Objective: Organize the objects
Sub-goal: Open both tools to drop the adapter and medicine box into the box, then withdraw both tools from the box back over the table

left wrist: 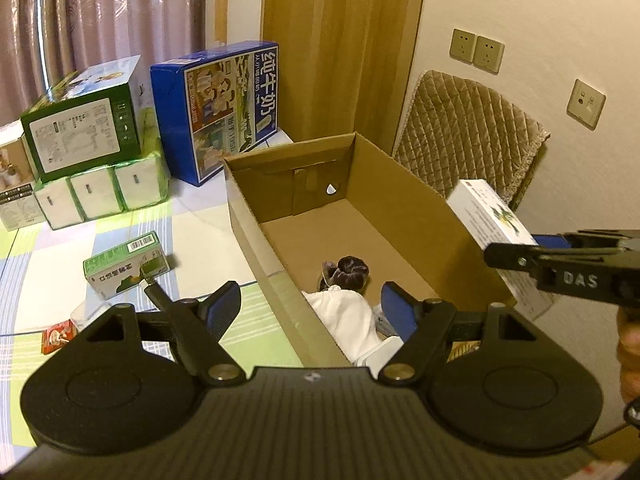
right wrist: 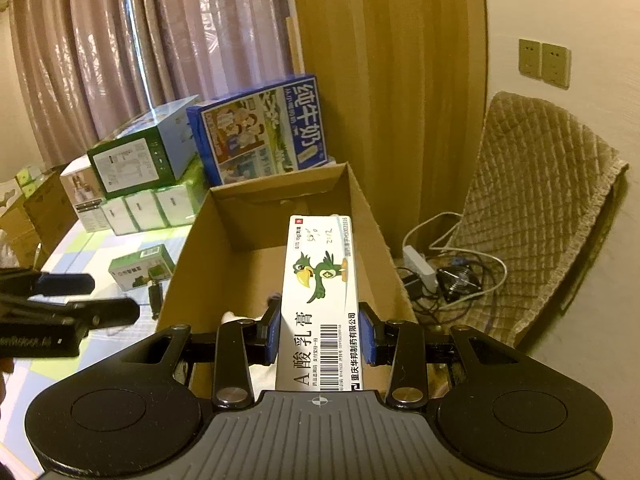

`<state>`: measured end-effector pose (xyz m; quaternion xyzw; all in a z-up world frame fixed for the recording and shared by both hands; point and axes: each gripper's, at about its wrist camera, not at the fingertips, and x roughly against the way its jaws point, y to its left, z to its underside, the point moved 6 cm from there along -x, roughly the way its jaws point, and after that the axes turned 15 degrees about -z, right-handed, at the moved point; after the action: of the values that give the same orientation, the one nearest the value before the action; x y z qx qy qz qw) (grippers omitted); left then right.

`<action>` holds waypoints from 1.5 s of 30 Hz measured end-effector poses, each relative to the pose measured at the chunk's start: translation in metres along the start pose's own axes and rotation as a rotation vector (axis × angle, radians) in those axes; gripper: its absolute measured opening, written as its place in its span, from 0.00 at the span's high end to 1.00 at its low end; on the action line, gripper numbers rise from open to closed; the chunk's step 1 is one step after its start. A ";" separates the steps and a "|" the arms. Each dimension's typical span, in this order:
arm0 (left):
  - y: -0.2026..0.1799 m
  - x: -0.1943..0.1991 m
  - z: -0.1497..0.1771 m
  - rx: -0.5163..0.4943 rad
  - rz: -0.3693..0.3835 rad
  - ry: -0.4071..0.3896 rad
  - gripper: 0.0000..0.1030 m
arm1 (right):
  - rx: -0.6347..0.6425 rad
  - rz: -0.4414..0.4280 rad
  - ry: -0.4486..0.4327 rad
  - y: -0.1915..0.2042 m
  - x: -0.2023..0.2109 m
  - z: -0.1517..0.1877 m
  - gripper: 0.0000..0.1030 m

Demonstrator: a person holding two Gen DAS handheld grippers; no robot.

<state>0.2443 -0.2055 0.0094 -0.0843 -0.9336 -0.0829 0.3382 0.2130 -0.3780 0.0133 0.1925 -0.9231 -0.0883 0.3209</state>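
Right claw [right wrist: 320, 332] clamps the white ointment box [right wrist: 320, 300] lengthwise over the cardboard box [right wrist: 376, 216], likely for drop-in; left claw [left wrist: 312, 304] wide, empty, near rim.

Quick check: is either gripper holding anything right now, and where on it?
The right gripper clamps the white ointment box across its long sides, near the barcode end, above the cardboard box. The left gripper is open and holds nothing.
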 end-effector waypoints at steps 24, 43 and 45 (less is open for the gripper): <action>0.059 0.040 0.052 0.118 -0.041 0.042 0.27 | -0.122 -0.055 -0.072 0.021 0.046 0.029 0.29; 0.150 0.107 0.108 0.184 -0.185 0.048 0.08 | -0.038 -0.166 -0.049 0.135 0.060 0.059 0.06; 0.161 0.113 0.113 0.190 -0.209 0.045 0.04 | -0.034 -0.174 -0.036 0.144 0.058 0.064 0.05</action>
<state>0.1235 -0.0136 0.0127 0.0477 -0.9331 -0.0309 0.3551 0.0880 -0.2683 0.0369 0.2651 -0.9069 -0.1349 0.2984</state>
